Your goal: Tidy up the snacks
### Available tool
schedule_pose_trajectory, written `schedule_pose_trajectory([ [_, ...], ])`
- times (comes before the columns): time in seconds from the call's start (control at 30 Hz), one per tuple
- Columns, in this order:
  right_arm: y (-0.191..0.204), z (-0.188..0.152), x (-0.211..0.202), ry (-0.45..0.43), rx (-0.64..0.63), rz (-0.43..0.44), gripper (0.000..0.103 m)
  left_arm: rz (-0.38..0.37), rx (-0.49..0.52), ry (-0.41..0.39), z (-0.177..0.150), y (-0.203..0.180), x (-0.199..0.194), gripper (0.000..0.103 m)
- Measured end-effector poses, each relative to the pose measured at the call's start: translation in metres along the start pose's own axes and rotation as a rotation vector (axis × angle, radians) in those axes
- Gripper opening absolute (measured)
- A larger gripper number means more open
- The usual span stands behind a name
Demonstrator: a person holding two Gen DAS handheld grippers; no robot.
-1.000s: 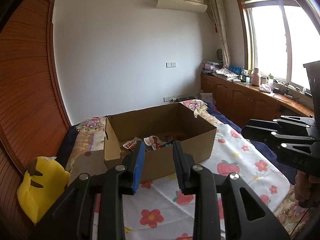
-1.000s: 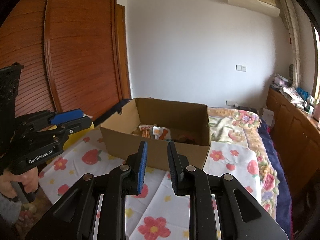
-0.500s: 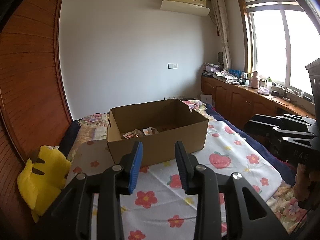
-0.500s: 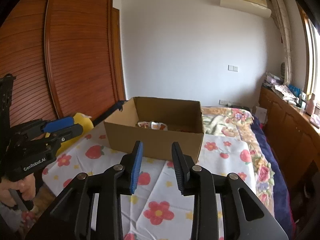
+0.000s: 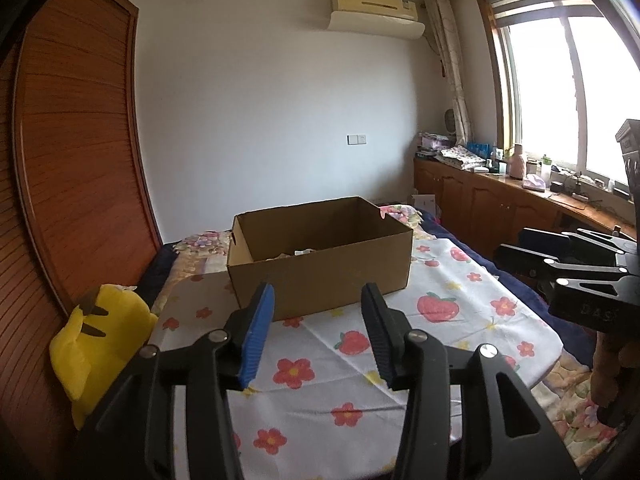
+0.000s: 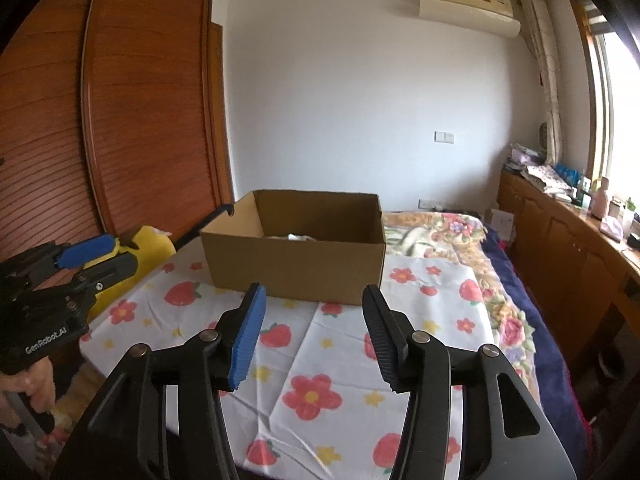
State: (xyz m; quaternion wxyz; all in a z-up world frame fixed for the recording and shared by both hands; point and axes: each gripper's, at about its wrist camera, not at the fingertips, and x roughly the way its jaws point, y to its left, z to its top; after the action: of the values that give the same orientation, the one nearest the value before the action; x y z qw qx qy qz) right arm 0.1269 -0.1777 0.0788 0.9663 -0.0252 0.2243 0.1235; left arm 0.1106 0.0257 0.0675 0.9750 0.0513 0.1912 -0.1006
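An open cardboard box (image 5: pixel 320 268) stands on a table with a flowered cloth (image 5: pixel 360 360); it also shows in the right wrist view (image 6: pixel 296 264). Only a sliver of white snack wrappers (image 5: pixel 302 253) shows over its rim, also in the right wrist view (image 6: pixel 294 237). My left gripper (image 5: pixel 318 312) is open and empty, held back from the box's near wall. My right gripper (image 6: pixel 312 312) is open and empty, also short of the box. Each gripper appears at the edge of the other's view: the right one (image 5: pixel 572 264) and the left one (image 6: pixel 80 256).
A yellow plush toy (image 5: pixel 96 336) sits at the table's left edge by a wooden sliding wardrobe (image 5: pixel 72 160). A bed with a floral blanket (image 6: pixel 448 236) lies behind the table. A wooden counter (image 5: pixel 520 204) with clutter runs under the window on the right.
Both grippers have pulled back and dropped lower, so the box looks farther and its snacks are mostly hidden by the rim. Both jaws have opened wider.
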Motion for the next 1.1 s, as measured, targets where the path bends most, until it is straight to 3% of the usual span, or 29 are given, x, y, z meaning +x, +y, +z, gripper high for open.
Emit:
schedule_pose_trajectory([
  [0.3, 0.009, -0.013, -0.016, -0.02, -0.003, -0.038, 0.065, 0.073, -0.036, 0.0, -0.023, -0.001, -0.012, 0.052],
  [0.37, 0.01, -0.016, -0.018, -0.026, -0.005, -0.051, 0.071, 0.092, -0.037, -0.009, -0.026, -0.001, -0.014, 0.055],
  [0.43, 0.01, -0.02, -0.02, -0.033, 0.003, -0.057, 0.076, 0.097, -0.05, -0.02, -0.03, 0.001, -0.016, 0.068],
  [0.5, 0.008, -0.023, -0.02, -0.037, 0.013, -0.057, 0.086, 0.105, -0.058, -0.03, -0.032, 0.001, -0.019, 0.069],
  [0.67, 0.007, -0.03, -0.017, -0.023, 0.019, -0.069, 0.094, 0.137, -0.061, -0.031, -0.035, 0.003, -0.02, 0.074],
  [0.73, 0.007, -0.033, -0.016, -0.02, 0.019, -0.076, 0.096, 0.139, -0.065, -0.024, -0.036, 0.005, -0.02, 0.084],
  [0.8, 0.007, -0.035, -0.016, -0.022, 0.024, -0.082, 0.102, 0.141, -0.075, -0.026, -0.038, 0.006, -0.021, 0.086],
  [0.9, 0.006, -0.038, -0.016, -0.026, 0.033, -0.085, 0.102, 0.146, -0.07, -0.026, -0.04, 0.005, -0.022, 0.094],
  [1.1, 0.004, -0.04, -0.018, -0.024, 0.036, -0.088, 0.102, 0.142, -0.078, -0.016, -0.043, 0.003, -0.023, 0.095],
])
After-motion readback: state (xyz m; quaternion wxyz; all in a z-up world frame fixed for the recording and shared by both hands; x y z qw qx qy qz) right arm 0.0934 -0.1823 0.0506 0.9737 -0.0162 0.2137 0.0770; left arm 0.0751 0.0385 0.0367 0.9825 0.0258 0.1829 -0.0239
